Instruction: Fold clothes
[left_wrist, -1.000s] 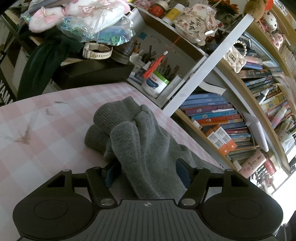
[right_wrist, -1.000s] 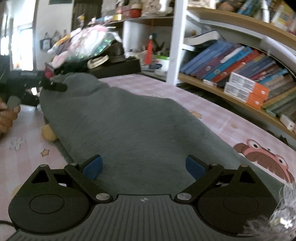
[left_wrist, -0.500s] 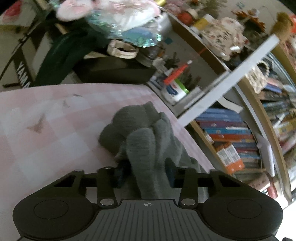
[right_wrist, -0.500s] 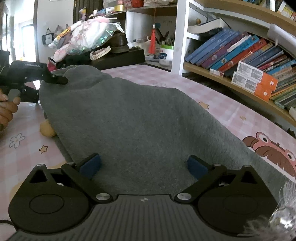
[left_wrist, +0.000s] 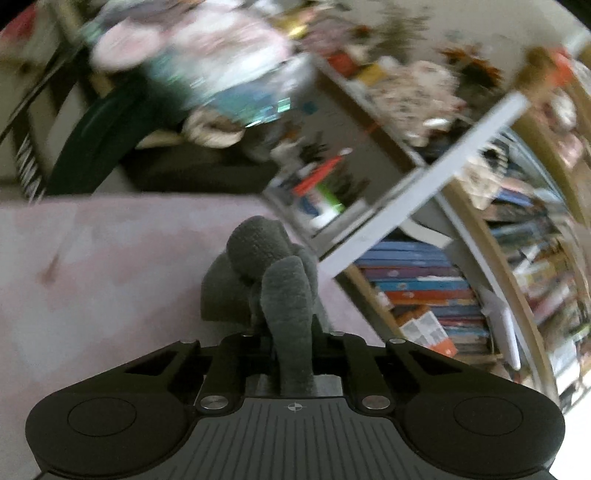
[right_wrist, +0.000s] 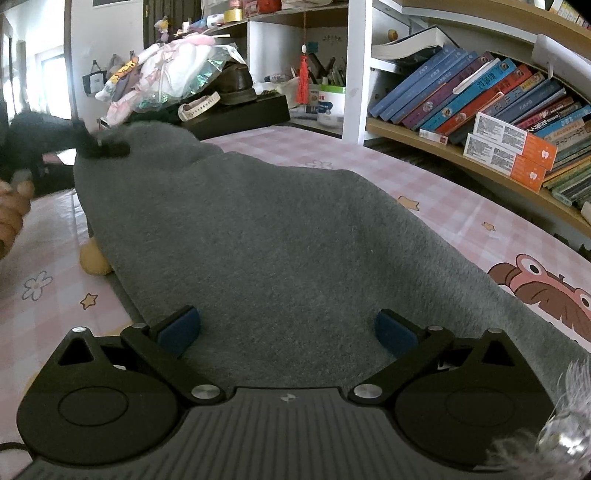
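Observation:
A grey knit garment (right_wrist: 266, 236) lies spread on the pink checked table (right_wrist: 436, 199). My left gripper (left_wrist: 291, 336) is shut on a bunched fold of the grey garment (left_wrist: 284, 291) and holds it lifted above the table. In the right wrist view the left gripper (right_wrist: 103, 147) shows at the garment's far left end, pinching it. My right gripper (right_wrist: 288, 328) is open and empty, its blue pads (right_wrist: 179, 328) spread over the near part of the garment.
A bookshelf (right_wrist: 480, 103) full of books runs along the table's right side. A black box (right_wrist: 236, 114) with a shoe, a watch and a pile of bags stands at the far end. A white post (right_wrist: 356, 70) rises beside it. A yellow soft object (right_wrist: 94, 256) pokes out from under the garment.
My left gripper has closed on the grey fold and lifted it, tilting upward; its view is now blurred by motion. The right gripper has stayed open over the garment.

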